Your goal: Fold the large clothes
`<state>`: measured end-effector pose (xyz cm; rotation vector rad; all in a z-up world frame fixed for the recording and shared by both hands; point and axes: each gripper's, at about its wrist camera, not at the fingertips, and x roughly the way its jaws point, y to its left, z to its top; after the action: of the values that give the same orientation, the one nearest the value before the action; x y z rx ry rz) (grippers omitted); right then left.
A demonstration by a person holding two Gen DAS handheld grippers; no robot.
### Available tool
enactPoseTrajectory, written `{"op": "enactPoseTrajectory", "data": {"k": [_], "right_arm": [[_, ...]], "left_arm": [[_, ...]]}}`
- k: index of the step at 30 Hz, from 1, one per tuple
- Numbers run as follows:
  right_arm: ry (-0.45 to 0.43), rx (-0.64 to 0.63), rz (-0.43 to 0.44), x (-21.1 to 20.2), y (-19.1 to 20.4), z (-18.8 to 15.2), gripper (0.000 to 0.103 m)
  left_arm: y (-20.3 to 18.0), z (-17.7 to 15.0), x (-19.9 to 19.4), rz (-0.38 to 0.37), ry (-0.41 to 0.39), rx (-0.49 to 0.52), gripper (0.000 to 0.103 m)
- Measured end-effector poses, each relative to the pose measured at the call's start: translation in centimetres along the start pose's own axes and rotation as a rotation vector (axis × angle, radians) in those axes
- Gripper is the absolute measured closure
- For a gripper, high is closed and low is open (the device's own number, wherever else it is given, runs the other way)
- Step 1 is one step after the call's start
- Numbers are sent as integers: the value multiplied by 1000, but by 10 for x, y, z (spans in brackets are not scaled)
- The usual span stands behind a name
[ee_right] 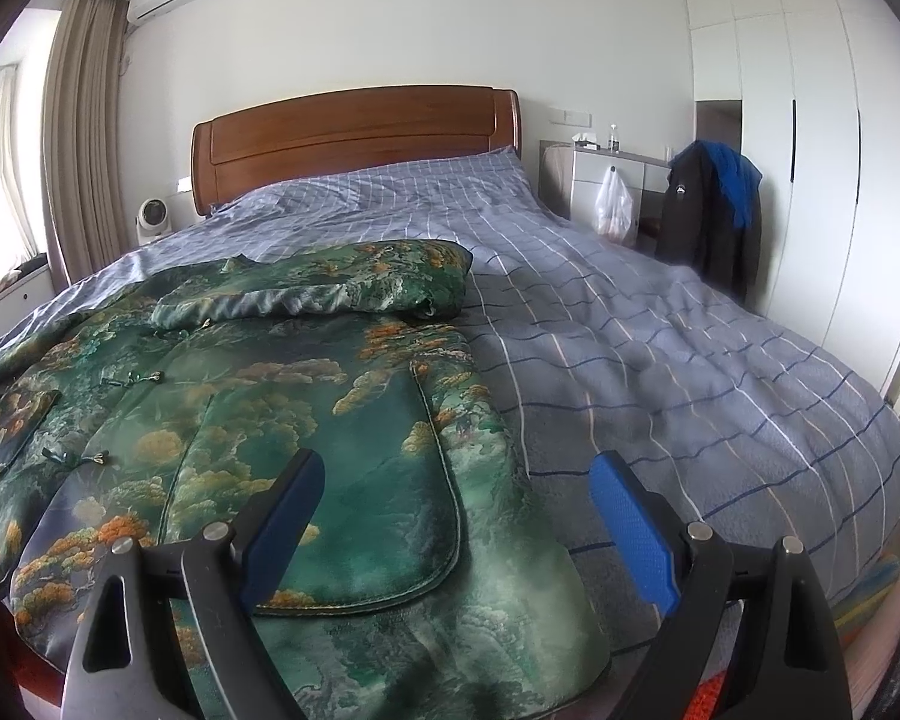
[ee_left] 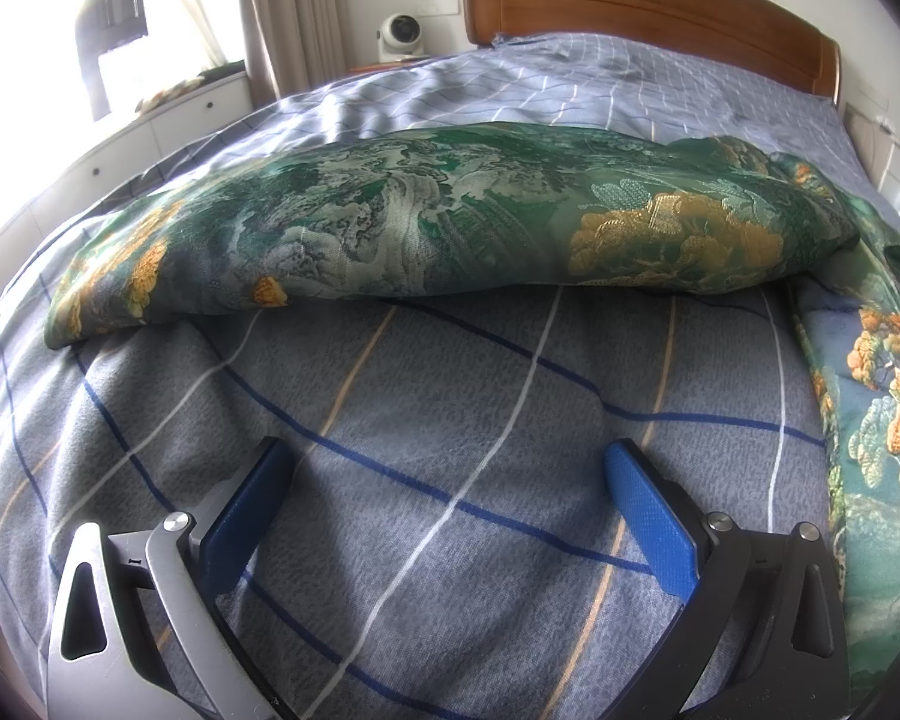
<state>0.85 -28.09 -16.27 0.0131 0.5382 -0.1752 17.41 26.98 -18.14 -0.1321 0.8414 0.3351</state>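
Garment: green brocade jacket with gold and orange tree pattern, knot buttons and patch pockets (ee_right: 282, 420), spread front-up on the blue-grey checked bedcover (ee_right: 660, 360).
Sleeves: one already lies folded across the chest; the other (ee_left: 450, 216) extends sideways.
Handling: judged soft and limp but fairly heavy, with a sheen likely to slip; best taken at the sleeve cuff or hem corners.
Left tongs (ee_left: 450, 474): jaws wide apart, empty, over bare bedcover; sleeve at 12 o'clock, apart.
Right tongs (ee_right: 456, 486): jaws spread wide, empty, hovering at the hem; pocket at 10 o'clock.
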Motion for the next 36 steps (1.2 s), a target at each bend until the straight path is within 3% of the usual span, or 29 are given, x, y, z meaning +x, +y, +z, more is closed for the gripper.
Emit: {"op": "enactPoseTrajectory", "data": {"k": [36], "right_arm": [[5,-7,2,0,2,0,14]], "left_arm": [[0,0,0,-1,-1,1,0]]}}
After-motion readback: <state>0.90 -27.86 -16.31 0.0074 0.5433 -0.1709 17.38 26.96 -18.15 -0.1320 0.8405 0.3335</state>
